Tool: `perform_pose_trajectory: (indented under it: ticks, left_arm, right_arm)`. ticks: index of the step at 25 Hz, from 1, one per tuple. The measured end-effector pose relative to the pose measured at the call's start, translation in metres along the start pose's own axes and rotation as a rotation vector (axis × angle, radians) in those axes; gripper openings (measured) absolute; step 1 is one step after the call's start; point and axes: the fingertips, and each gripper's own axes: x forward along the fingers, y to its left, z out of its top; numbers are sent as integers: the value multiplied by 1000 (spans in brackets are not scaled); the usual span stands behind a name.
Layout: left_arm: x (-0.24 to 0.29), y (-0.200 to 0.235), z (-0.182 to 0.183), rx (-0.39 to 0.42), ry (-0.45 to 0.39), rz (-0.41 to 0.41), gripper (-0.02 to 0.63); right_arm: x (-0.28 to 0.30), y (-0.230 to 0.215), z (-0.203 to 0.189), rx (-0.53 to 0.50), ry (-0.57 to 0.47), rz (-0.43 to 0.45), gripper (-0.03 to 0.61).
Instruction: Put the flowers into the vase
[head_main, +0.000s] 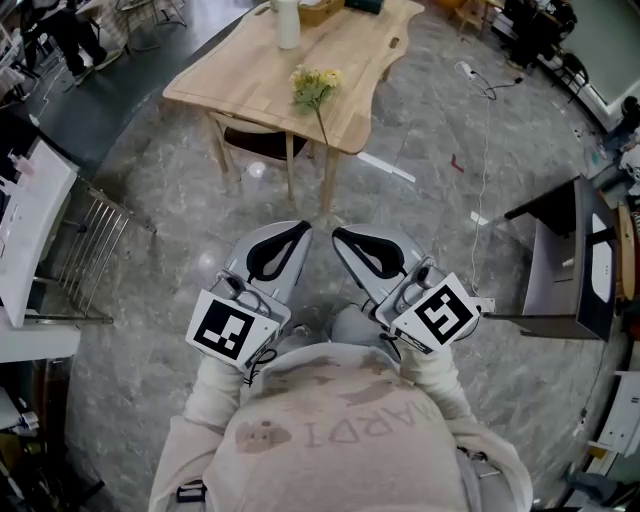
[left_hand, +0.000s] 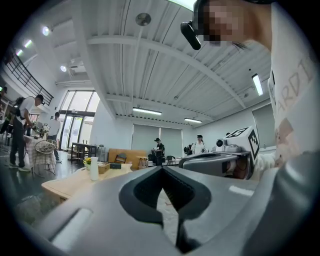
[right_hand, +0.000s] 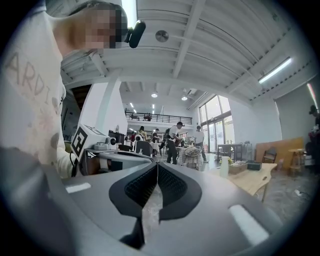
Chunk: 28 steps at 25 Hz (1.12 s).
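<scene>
Tabletop (head_main: 250, 75): wooden, not yet reached. Left tongs (head_main: 303, 228) and right tongs (head_main: 338, 235): both pressed together, empty, well short of the tabletop's near edge. Vase (head_main: 287, 25): upright, far side of tabletop. Flowers (head_main: 314, 88): lying near its front edge. Step, judged: approach. Next: spread one pair, pinch the stem.

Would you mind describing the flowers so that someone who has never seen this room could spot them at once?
Find the light wooden table at the top of the head view. Near its front edge lies a small bunch of flowers, pale yellow heads, green leaves, thin stem pointing at the edge. Unlike the white vase standing upright farther back, it lies flat.
</scene>
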Motion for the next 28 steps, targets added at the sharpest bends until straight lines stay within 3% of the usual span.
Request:
perform_pose_trajectory:
  ticks: [5,12,28]
  left_arm:
    - [-3,9,-8,-45,3,-37,2]
    - [28,38,-9,-41,7,-33,2]
    - [179,126,1,-53,-6,52,2]
  right_arm:
    - [2,0,-4,48,-15,-47,52]
    - [20,-41,-5,75,-38,-59,52]
    - [79,-207,-8,82,-35,59,60]
